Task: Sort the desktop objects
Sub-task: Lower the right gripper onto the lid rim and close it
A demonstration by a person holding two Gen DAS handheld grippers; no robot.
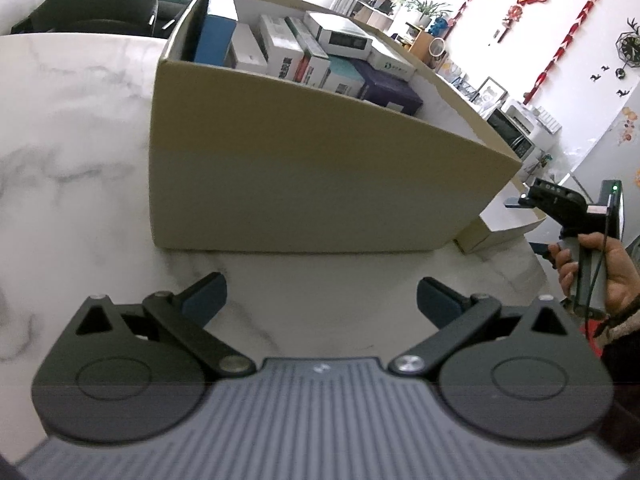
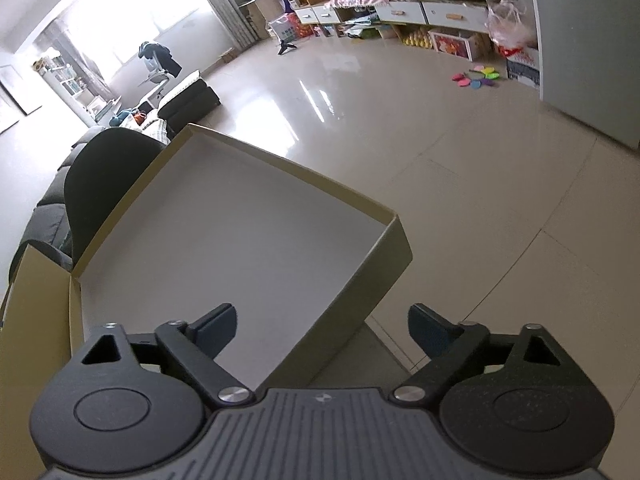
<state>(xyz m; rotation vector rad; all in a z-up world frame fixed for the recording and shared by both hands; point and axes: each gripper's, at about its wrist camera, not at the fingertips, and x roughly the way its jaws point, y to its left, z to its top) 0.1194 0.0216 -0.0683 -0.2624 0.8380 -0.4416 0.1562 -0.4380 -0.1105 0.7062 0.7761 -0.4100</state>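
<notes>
Cardboard box (image 1: 320,184) sits on marble surface (image 1: 72,128) just ahead of left gripper (image 1: 320,300); packed w/ small boxes (image 1: 304,56) standing on edge, mostly white, one blue, one dark purple. Left gripper low over surface, level, fingers (image 1: 204,296) wide apart, nothing between. Right gripper (image 2: 322,330) also spread wide, empty, tilted down over box lid (image 2: 240,232), which lies open-side up, white inside, jutting past surface edge over tiled floor (image 2: 480,200). Seen from left wrist view: right hand (image 1: 600,268) wrapped round handle, just right of box.
</notes>
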